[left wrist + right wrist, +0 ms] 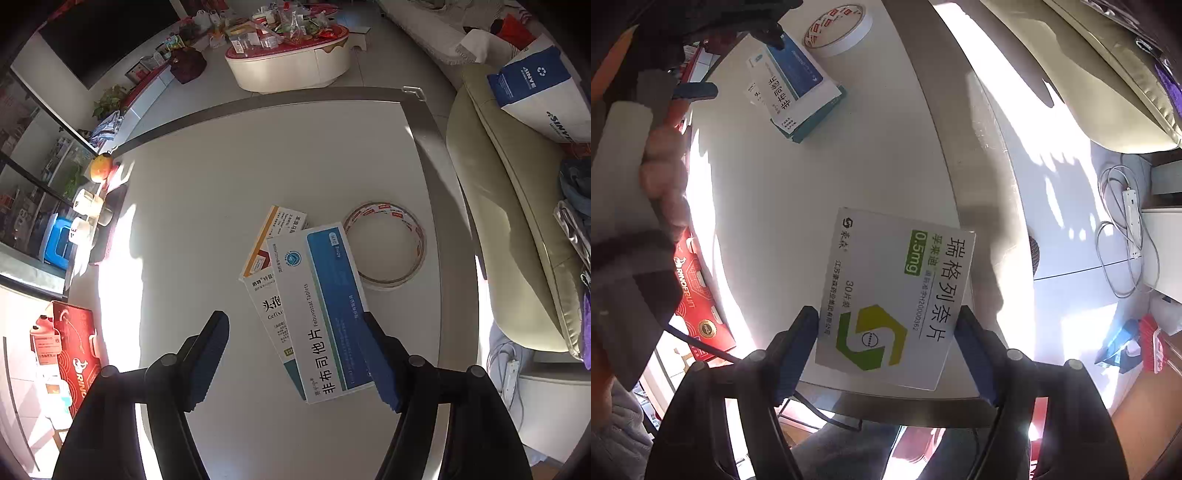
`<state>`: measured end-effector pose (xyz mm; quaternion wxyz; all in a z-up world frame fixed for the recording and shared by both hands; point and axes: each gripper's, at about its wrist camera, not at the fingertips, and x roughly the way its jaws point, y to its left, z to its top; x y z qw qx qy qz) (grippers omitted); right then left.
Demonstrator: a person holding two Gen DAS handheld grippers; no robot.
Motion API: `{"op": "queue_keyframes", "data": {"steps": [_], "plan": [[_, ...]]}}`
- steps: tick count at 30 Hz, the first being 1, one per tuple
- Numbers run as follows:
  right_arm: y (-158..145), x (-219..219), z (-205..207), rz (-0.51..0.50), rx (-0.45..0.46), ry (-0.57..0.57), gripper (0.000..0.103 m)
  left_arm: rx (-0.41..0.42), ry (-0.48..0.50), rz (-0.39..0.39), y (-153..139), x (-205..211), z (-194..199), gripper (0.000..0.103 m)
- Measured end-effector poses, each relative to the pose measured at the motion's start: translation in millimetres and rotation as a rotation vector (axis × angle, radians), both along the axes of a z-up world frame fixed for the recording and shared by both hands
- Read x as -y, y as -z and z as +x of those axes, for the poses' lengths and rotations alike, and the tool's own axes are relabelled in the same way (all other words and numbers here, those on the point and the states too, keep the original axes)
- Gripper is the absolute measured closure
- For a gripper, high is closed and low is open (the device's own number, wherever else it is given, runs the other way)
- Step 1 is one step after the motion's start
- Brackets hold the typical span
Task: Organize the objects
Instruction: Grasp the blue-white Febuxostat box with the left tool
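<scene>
A blue-and-white tablet box (325, 314) lies askew on top of a white box with an orange stripe (271, 254) on the white table (221, 184). My left gripper (294, 317) hangs open over them. Its right finger is at the blue box's edge and its left finger stands well clear. In the right wrist view the same stack (798, 88) lies farther back, with the left gripper's fingers (698, 90) above it. My right gripper (886, 312) is shut on a white box with a green-and-yellow logo (894, 295), held over the table's near edge.
A roll of clear tape (384, 247) lies just right of the stacked boxes. Paper cups (86, 206) and a fruit (99, 168) crowd the table's left edge. A cream chair (498, 221) stands to the right. A red carton (74, 343) and a power strip (1132, 218) lie on the floor.
</scene>
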<state>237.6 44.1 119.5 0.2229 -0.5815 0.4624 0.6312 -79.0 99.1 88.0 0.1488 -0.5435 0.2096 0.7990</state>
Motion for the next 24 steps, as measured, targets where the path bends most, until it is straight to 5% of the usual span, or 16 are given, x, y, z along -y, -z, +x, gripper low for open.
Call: {"op": "queue_keyframes", "data": {"steps": [4, 8, 9, 12, 14, 18, 21, 24], "plan": [[-5.0, -2.1, -2.4, -0.007, -0.024, 0.003, 0.028, 0.012, -0.087, -0.081, 25.8, -2.7, -5.5, 0.026], [-8.5, -6.2, -0.5, -0.011, -0.033, -0.013, 0.028, 0.019, -0.123, 0.001, 29.9, 9.6, -14.9, 0.021], [-8.8, -6.7, -1.6, -0.013, -0.035, -0.014, 0.028, 0.031, -0.121, 0.025, 30.5, 14.0, -18.3, 0.027], [-11.0, -8.4, -3.6, -0.014, -0.041, -0.009, 0.028, 0.074, -0.082, 0.112, 33.4, 21.8, -23.5, 0.065], [-11.0, -10.4, -3.5, -0.012, -0.043, -0.009, 0.028, 0.080, -0.017, 0.122, 33.2, 24.1, -26.0, 0.071], [-15.6, -9.9, -6.1, -0.002, -0.054, 0.001, 0.028, 0.148, 0.067, 0.220, 28.0, 52.7, -35.7, 0.100], [-15.8, -8.0, -9.2, -0.004, -0.057, -0.002, 0.028, 0.269, 0.069, 0.297, 33.4, 85.0, -44.8, 0.101], [-15.8, -3.4, -15.4, -0.006, -0.062, -0.003, 0.028, 0.274, 0.053, 0.309, 27.6, 106.9, -43.4, 0.101]]}}
